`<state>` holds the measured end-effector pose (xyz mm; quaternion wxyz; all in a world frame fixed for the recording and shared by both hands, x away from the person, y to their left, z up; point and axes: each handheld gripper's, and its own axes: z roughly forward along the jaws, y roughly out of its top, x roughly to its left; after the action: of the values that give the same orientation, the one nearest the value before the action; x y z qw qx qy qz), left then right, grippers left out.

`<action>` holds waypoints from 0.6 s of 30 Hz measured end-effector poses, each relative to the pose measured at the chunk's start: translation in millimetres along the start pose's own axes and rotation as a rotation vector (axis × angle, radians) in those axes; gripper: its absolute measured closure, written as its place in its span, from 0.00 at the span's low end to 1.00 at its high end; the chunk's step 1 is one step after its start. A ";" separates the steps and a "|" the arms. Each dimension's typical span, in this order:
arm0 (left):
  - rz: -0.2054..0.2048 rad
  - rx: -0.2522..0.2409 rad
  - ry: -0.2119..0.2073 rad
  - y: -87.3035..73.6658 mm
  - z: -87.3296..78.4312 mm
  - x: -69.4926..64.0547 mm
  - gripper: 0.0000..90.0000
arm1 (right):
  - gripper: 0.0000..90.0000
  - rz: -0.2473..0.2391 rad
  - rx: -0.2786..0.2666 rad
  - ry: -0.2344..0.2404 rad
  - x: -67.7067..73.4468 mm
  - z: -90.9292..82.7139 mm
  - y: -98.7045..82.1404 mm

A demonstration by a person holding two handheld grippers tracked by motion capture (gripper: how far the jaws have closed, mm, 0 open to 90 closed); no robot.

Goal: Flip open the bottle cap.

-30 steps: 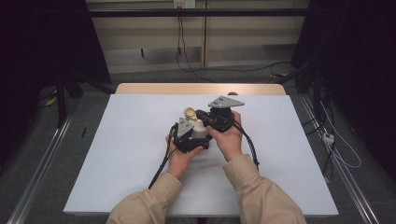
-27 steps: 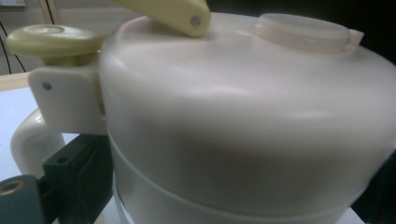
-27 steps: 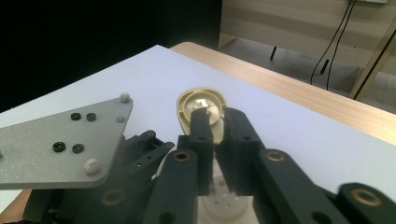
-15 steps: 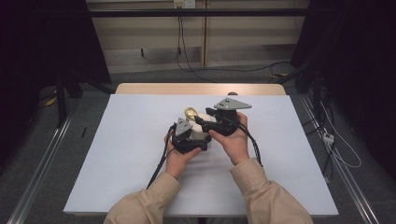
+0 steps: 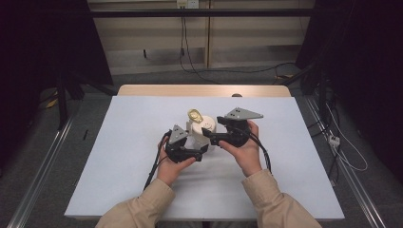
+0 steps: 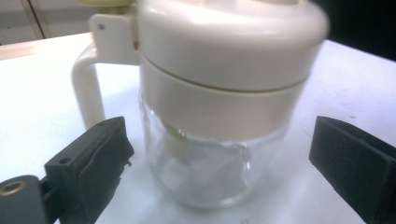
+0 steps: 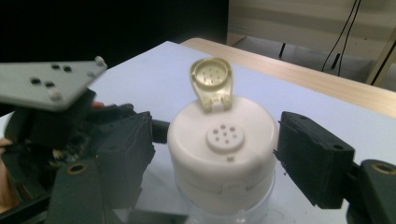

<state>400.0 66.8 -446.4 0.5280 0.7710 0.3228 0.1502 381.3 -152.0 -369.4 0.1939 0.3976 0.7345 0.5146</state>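
Right hand-held gripper (image 7: 212,161): jaws apart, just opened, flanking the cream lid (image 7: 223,154) of the shaker jar (image 5: 201,128) without contact; a visible gap on either side. Left hand-held gripper (image 6: 219,168): jaws apart, either side of the clear glass body (image 6: 205,172), pads clear of the glass. Flip cap (image 7: 211,81): raised and hinged back, exposing the ring of sprinkle holes (image 7: 225,136) on the lid top. Handle (image 6: 88,91): cream, at the jar's side, reaching from lid to lower body. Jar: upright on the white-covered bench (image 5: 119,142), near its middle, between the two hands (image 5: 244,152). Beyond the bench: wooden far edge (image 5: 204,90), cables (image 5: 183,42) on the floor, dark surroundings.
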 end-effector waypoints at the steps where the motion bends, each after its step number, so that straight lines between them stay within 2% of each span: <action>1: 0.006 0.004 -0.002 0.0 -2.8 0.9 0.05 | 0.29 0.007 0.003 0.002 -0.6 -1.6 -2.4; 5: -0.003 -0.014 -0.031 -0.7 -14.4 4.3 0.05 | 0.25 0.001 0.010 0.014 -2.4 -10.2 -10.6; 8: 0.010 -0.009 -0.064 -3.0 -22.7 7.4 0.05 | 0.24 0.005 0.005 0.027 -4.3 -18.8 -17.7; 12: 0.033 -0.005 -0.076 -6.3 -35.5 12.1 0.05 | 0.21 0.001 0.005 0.038 -10.3 -29.2 -29.8; 18: 0.032 -0.011 -0.079 -11.0 -56.7 19.8 0.05 | 0.16 0.018 -0.007 0.071 -14.7 -42.7 -50.2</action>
<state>378.6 123.0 -436.0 0.5422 0.7784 0.2885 0.1299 341.4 -196.9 -400.1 0.1646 0.3853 0.7353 0.5328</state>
